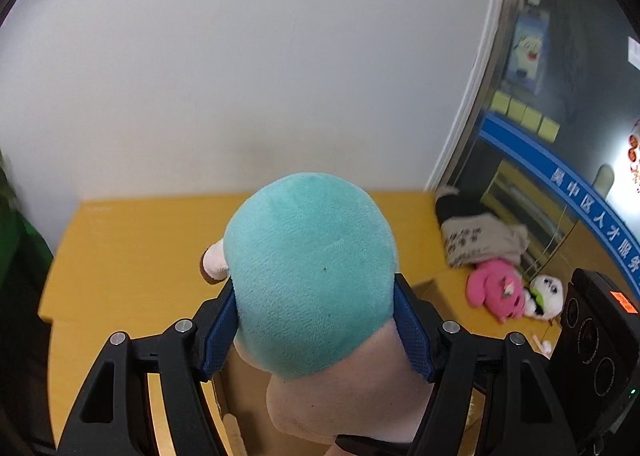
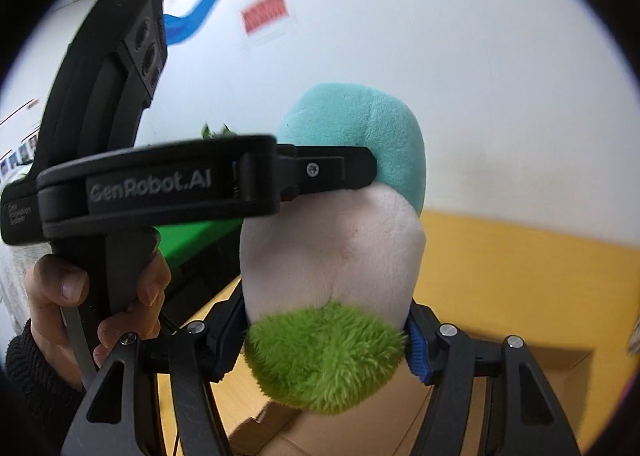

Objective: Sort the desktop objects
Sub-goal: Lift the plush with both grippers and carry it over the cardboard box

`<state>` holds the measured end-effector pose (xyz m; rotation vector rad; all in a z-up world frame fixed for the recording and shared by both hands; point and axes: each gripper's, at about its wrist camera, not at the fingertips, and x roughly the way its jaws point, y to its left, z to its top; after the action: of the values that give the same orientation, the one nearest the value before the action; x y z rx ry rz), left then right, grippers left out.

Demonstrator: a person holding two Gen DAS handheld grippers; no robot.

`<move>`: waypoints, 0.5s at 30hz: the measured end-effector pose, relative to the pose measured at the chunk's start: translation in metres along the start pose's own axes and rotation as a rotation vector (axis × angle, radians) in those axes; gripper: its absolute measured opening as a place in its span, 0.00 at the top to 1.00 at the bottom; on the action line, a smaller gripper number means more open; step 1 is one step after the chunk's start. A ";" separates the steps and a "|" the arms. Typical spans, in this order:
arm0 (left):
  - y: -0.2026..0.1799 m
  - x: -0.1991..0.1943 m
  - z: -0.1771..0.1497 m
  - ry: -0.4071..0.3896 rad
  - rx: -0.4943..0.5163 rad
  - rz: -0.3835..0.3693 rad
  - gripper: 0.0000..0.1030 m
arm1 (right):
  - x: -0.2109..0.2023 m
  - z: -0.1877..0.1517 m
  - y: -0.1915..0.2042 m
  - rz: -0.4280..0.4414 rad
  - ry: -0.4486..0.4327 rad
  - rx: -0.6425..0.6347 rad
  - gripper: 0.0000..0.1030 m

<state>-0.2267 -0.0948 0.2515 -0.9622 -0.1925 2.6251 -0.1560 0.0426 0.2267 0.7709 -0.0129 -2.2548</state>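
A plush toy with a teal head, a pale pink body and a fuzzy green part is held in the air by both grippers. My left gripper is shut on its teal head; its blue pads press both sides. My right gripper is shut on the lower body at the green tuft. The left gripper's body crosses the right wrist view, with the hand on its handle. The right gripper's body shows at the right edge of the left wrist view.
An open cardboard box with yellow flaps lies below the toy; it also shows in the right wrist view. A pink plush, a white plush and a grey plush lie at the right by a glass door. A white wall stands behind.
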 end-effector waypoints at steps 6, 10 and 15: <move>0.028 0.095 -0.061 0.191 -0.031 0.016 0.28 | 0.076 -0.067 -0.045 0.007 0.144 0.170 0.37; 0.036 0.135 -0.082 0.261 -0.049 0.028 0.28 | 0.113 -0.096 -0.063 -0.009 0.206 0.233 0.37; 0.026 0.144 -0.092 0.296 0.002 0.057 0.28 | 0.134 -0.117 -0.067 -0.019 0.243 0.239 0.37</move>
<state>-0.2767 -0.0664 0.0881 -1.3562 -0.0902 2.4921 -0.2105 0.0280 0.0452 1.1730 -0.1629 -2.1873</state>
